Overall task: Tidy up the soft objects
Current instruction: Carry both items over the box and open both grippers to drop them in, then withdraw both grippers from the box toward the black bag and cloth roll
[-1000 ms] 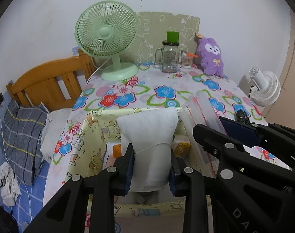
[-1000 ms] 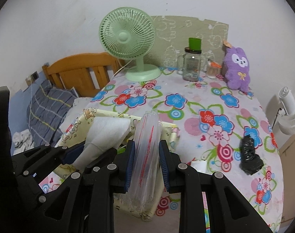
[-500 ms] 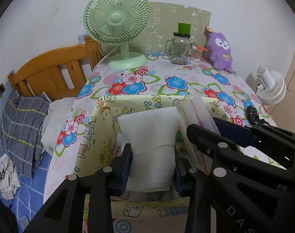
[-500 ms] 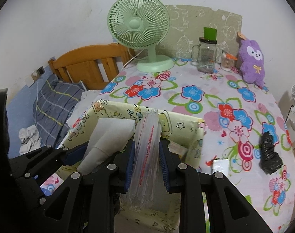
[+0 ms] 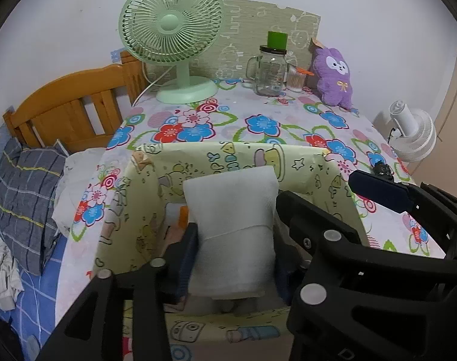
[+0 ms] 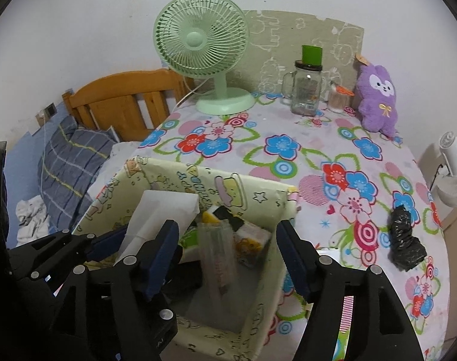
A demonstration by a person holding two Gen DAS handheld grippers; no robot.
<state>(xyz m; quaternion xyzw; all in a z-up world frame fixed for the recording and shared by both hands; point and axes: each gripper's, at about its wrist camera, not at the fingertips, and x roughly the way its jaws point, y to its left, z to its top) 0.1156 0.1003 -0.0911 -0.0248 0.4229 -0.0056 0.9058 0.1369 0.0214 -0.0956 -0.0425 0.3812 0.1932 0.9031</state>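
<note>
A: Starting at the left: the left gripper stands over the yellow storage box with the white foam sheet upright between its fingers. Those fingers have just been opening. Is it let go?

B: The sheet sits in the gap, and I cannot tell whether the pads still press its sides. Its lower end is already down inside the box, leaning toward the left wall.

A: And further right?

B: The right gripper has just been opening too, and its fingers now stand wide and empty. The clear plastic bag lies loose in the box between them, touching neither pad, beside some small yellow and black packets.

A: So how should this release be finished well?

B: I would spread the left fingers fully before lifting, so the foam is not dragged back out. Then both grippers should rise straight up, clear of the soft box walls, which would fold if snagged. The black crumpled bag on the flowered tabletop, well to the right, looks like the next candidate.
</note>
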